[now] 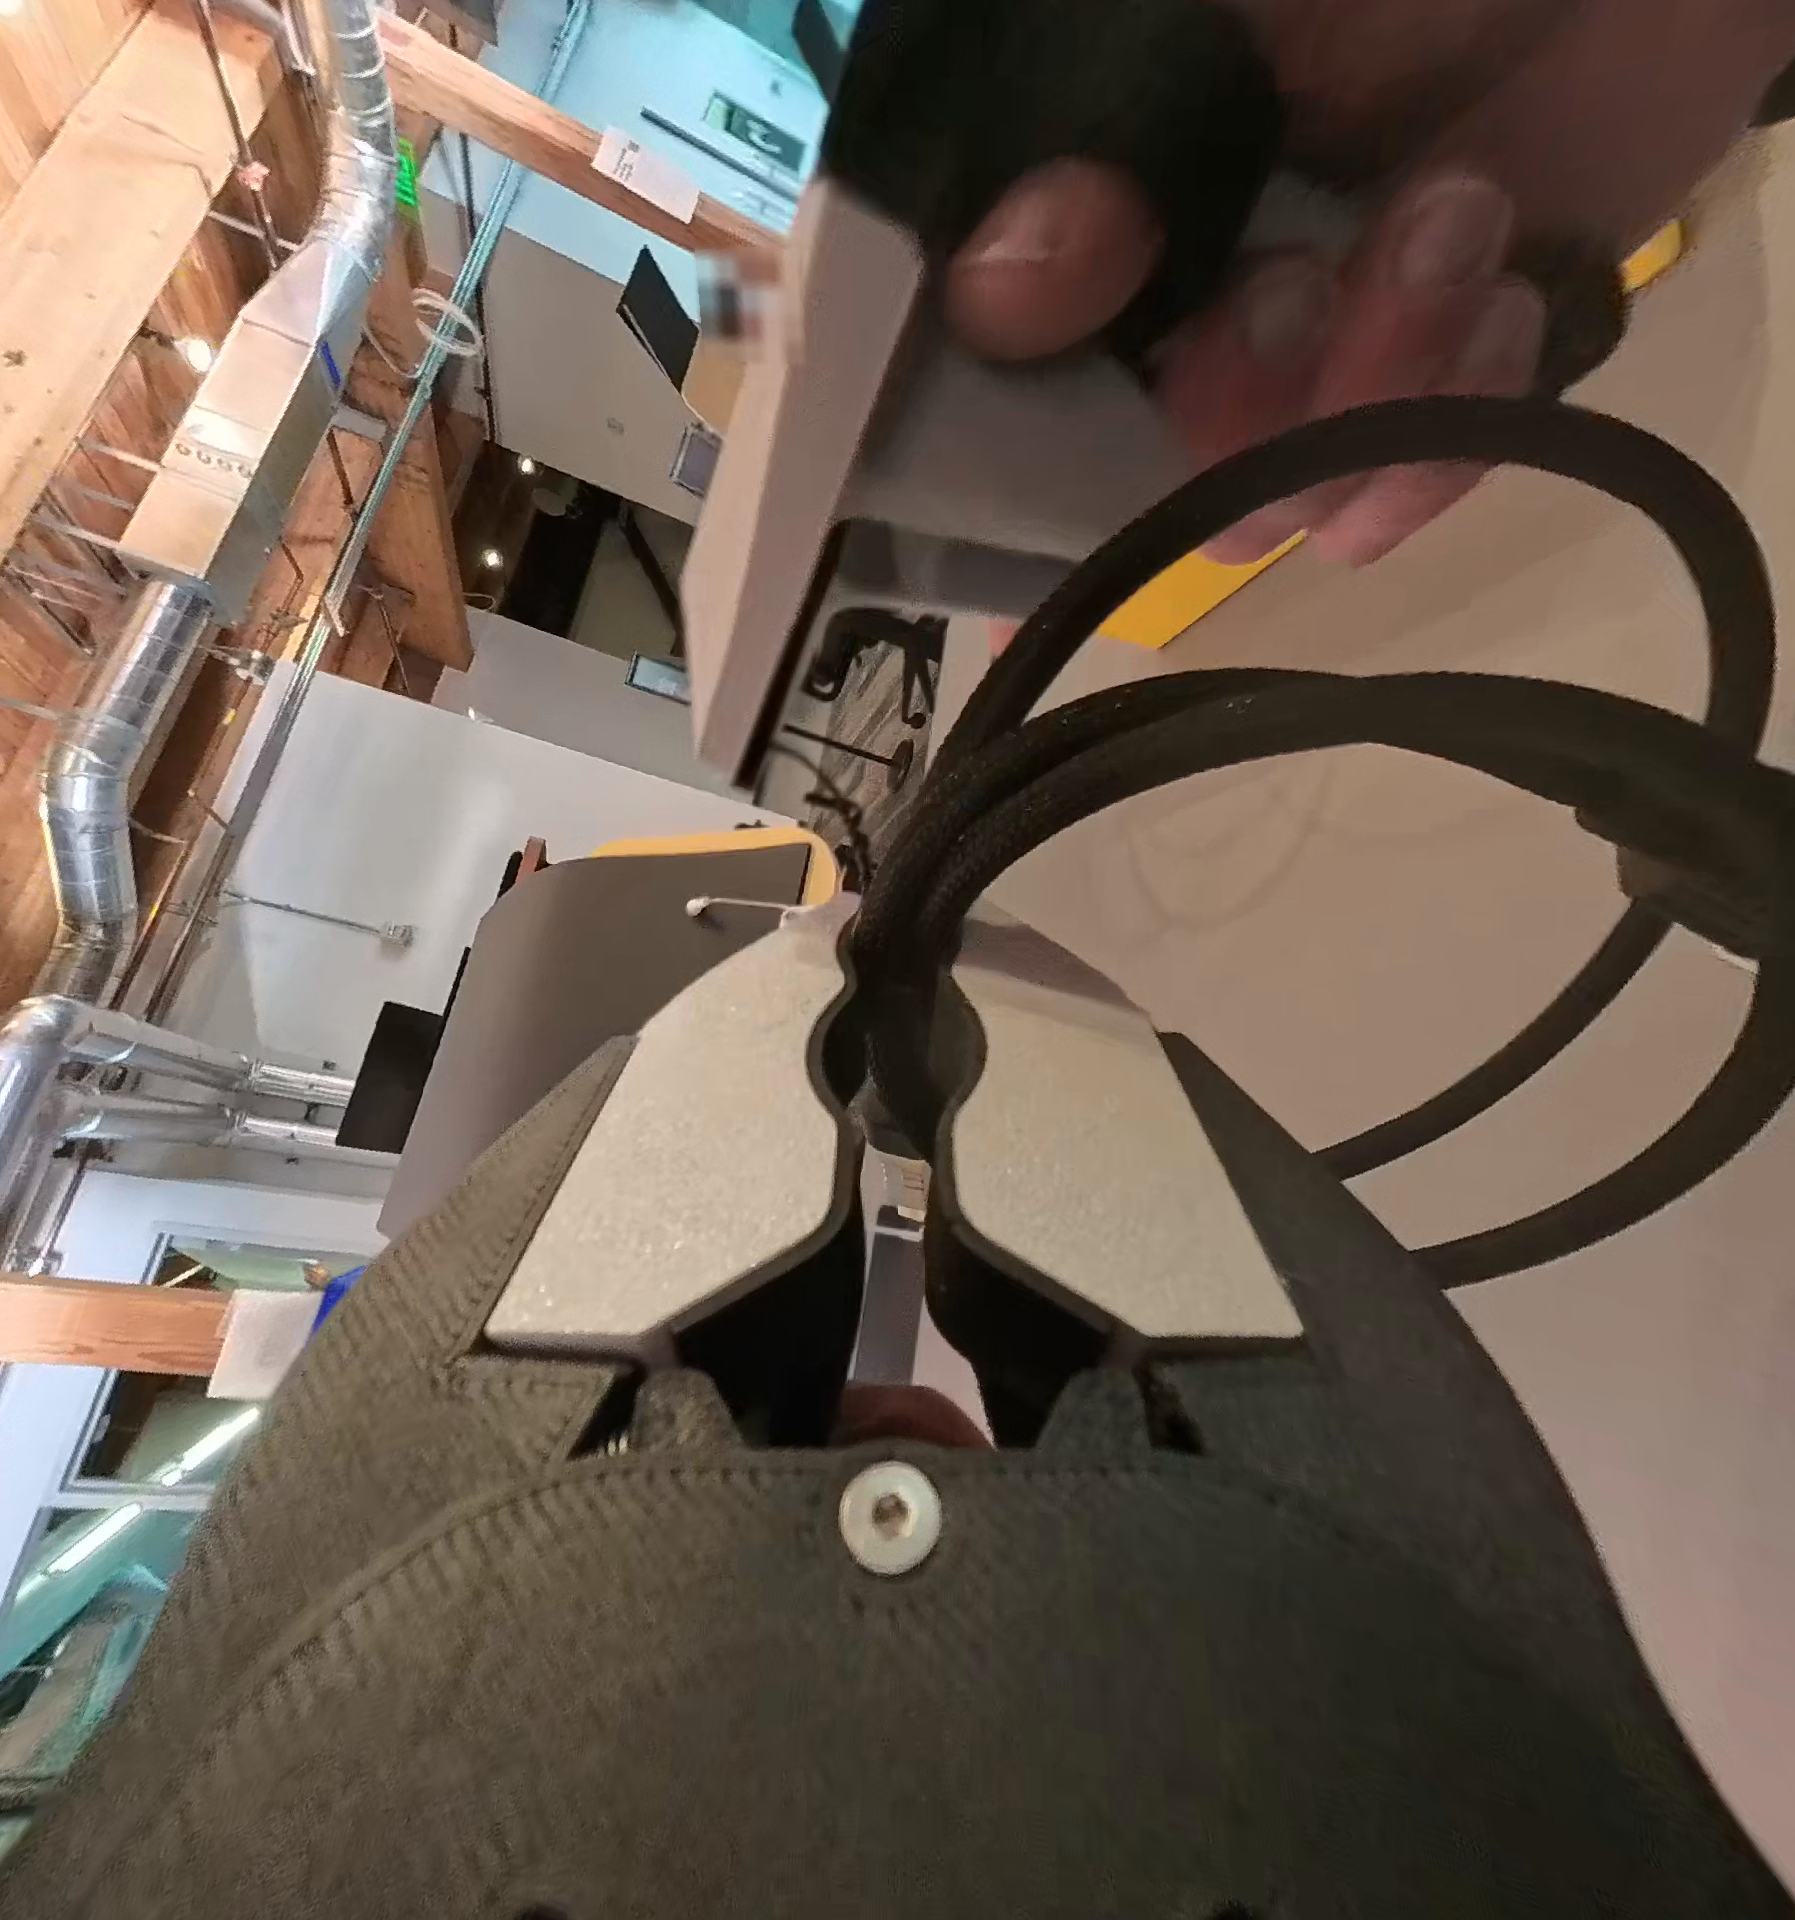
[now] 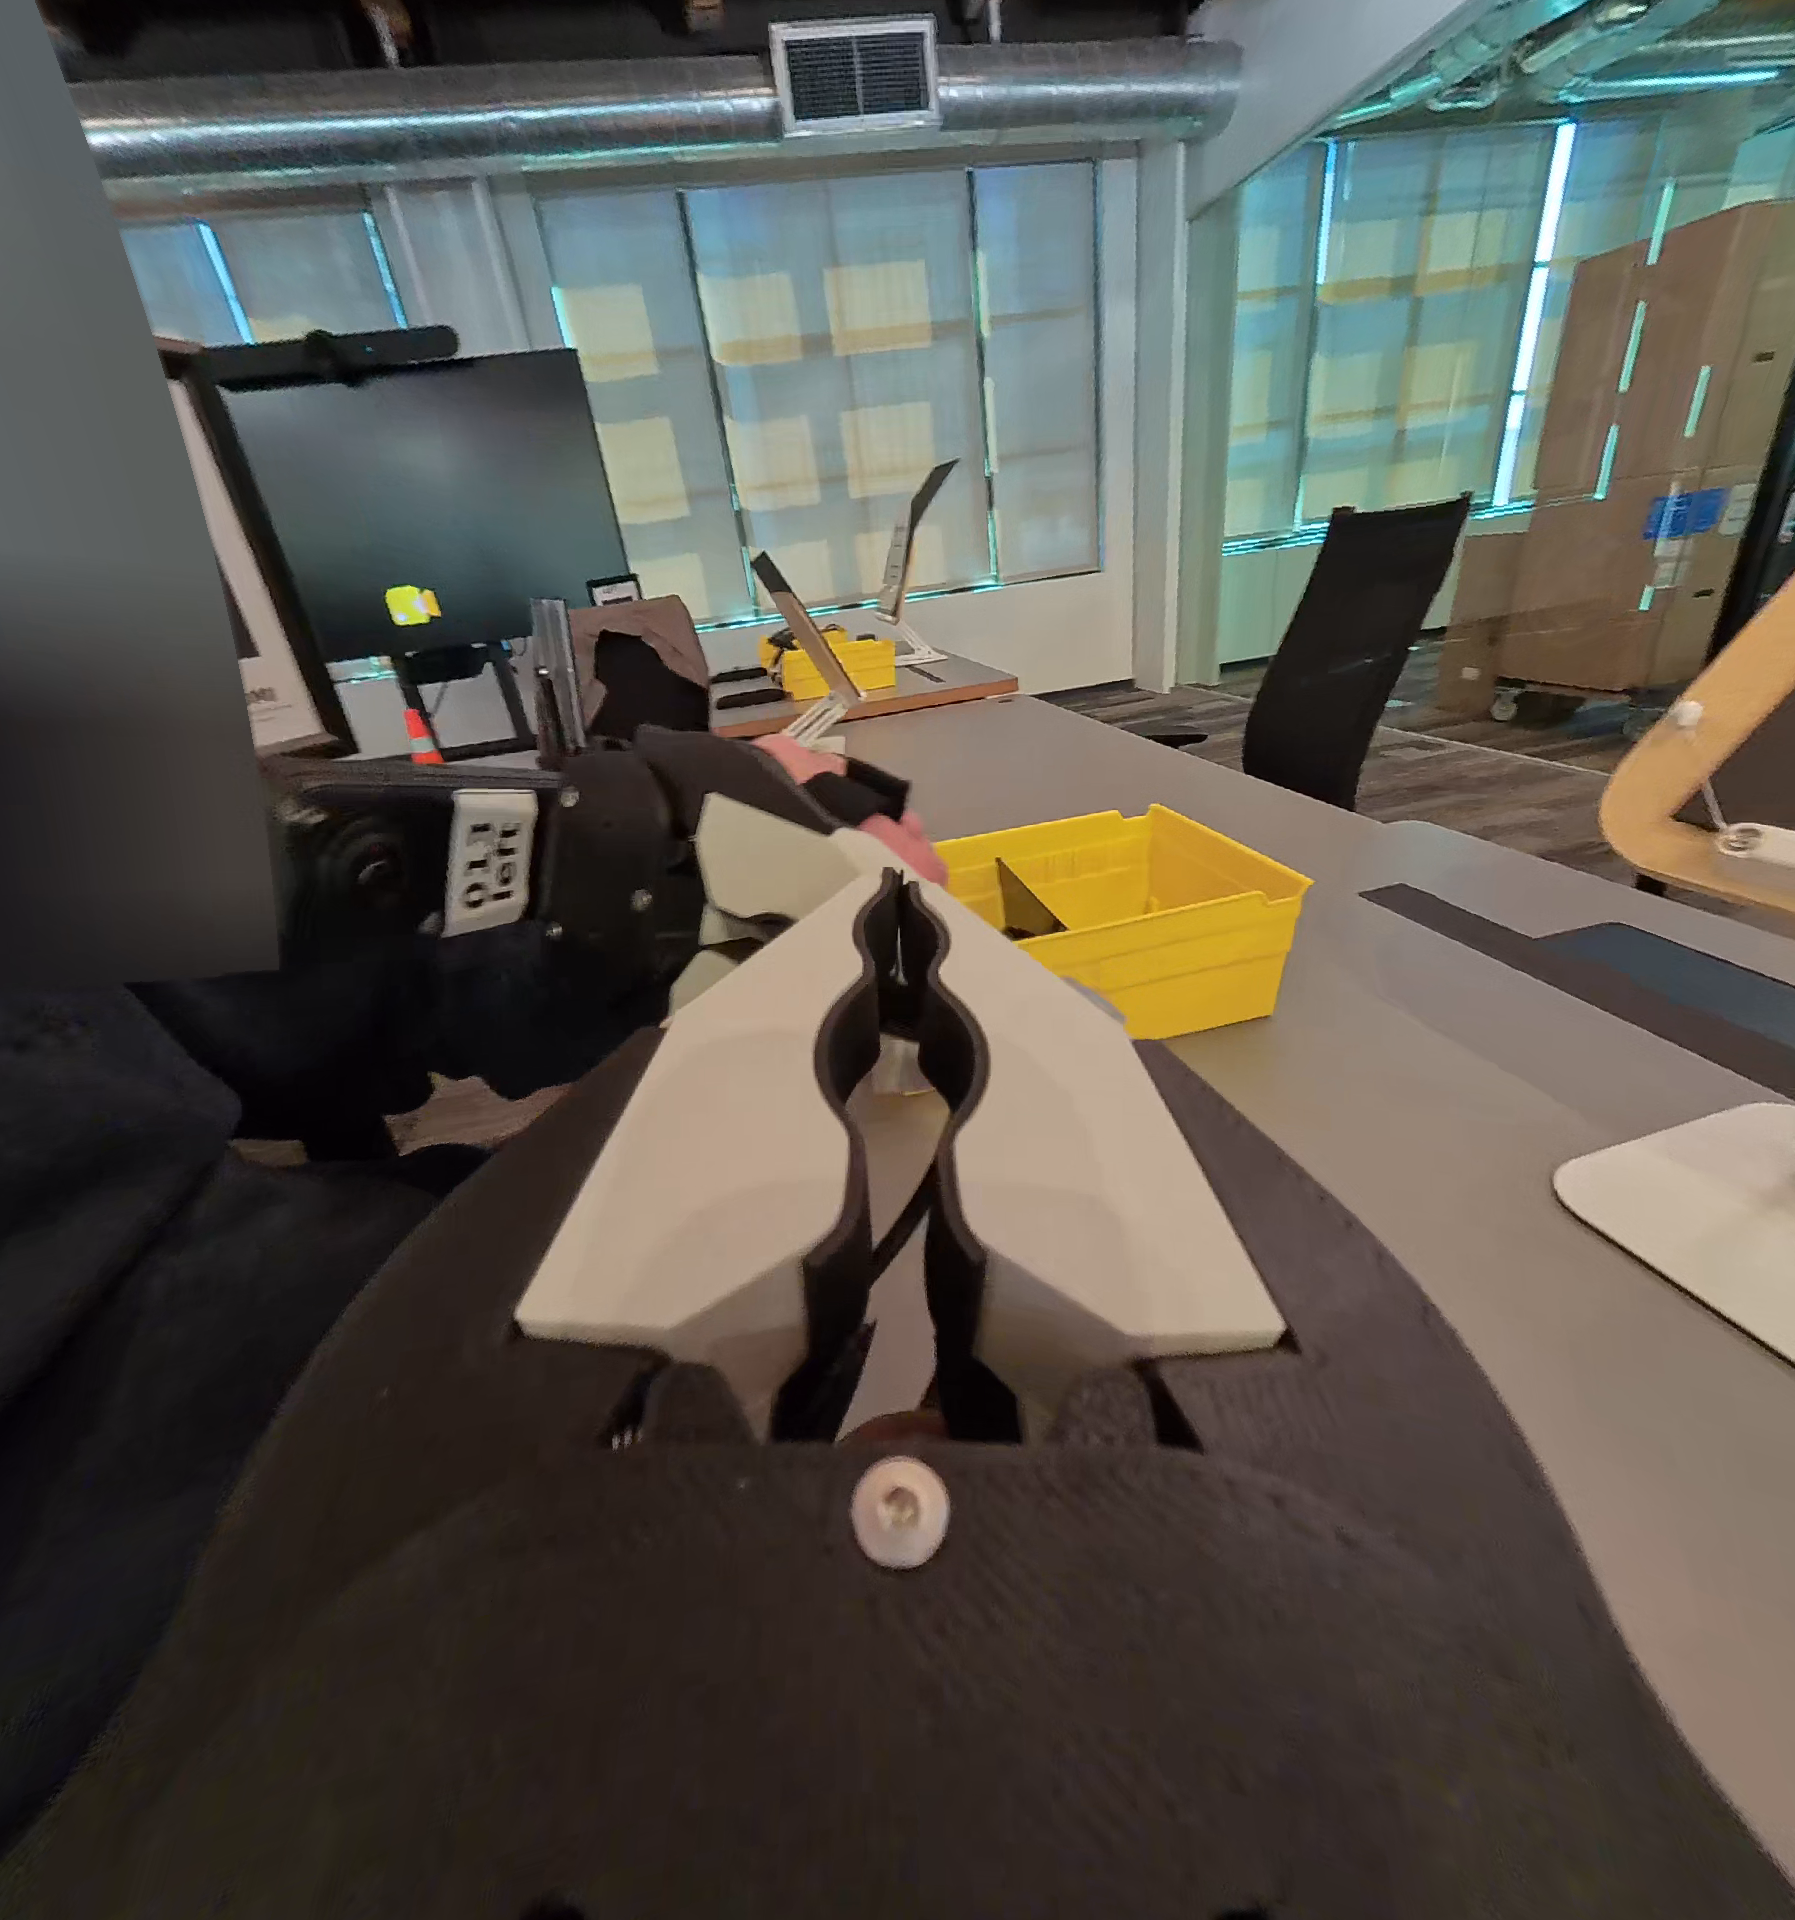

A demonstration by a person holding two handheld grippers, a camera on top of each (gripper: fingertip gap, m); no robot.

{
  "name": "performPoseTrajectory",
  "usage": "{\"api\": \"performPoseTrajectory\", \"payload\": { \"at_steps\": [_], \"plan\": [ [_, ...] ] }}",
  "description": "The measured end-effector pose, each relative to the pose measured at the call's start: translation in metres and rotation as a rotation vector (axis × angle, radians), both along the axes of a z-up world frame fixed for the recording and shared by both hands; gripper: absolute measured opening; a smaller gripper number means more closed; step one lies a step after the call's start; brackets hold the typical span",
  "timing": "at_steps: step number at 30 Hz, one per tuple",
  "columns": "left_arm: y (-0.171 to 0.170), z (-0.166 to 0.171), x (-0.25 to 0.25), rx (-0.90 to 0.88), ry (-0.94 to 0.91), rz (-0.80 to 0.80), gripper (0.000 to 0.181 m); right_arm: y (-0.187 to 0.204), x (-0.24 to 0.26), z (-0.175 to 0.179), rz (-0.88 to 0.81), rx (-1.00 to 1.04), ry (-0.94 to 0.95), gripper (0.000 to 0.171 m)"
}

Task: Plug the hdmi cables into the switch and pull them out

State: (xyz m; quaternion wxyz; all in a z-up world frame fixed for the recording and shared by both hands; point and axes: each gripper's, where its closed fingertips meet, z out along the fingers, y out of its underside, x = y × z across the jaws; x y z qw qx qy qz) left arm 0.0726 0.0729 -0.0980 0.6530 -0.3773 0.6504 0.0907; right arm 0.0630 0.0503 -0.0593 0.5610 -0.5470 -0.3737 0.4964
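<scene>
HDMI cable (image 1: pixel 934 862), black and braided, sits pinched between the left gripper (image 1: pixel 898 997) fingers, its loops swinging out to the right above the worktop (image 1: pixel 1392 883). Right gripper (image 2: pixel 903 935) fingers are nearly closed too, something small and pale between them that I cannot make out. Beyond them, a gloved hand (image 2: pixel 851 800) and a yellow bin (image 2: pixel 1184 935) by the worktop's far edge.

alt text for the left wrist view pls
The left tool is shut on a looped black braided cable near its metal plug. Above, a hand in a fingerless black glove holds a grey slab; wooden ceiling beams and silver ducts fill the tilted background.
</scene>
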Motion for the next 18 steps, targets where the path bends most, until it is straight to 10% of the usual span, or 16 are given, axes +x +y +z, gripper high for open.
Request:
{"api": "performPoseTrajectory", "payload": {
  "at_steps": [18],
  "plan": [
    [-0.004,-0.002,0.001,-0.031,-0.002,-0.033,0.006,0.008,0.012,-0.015,-0.076,0.112,-0.098,0.000]
  ]
}}
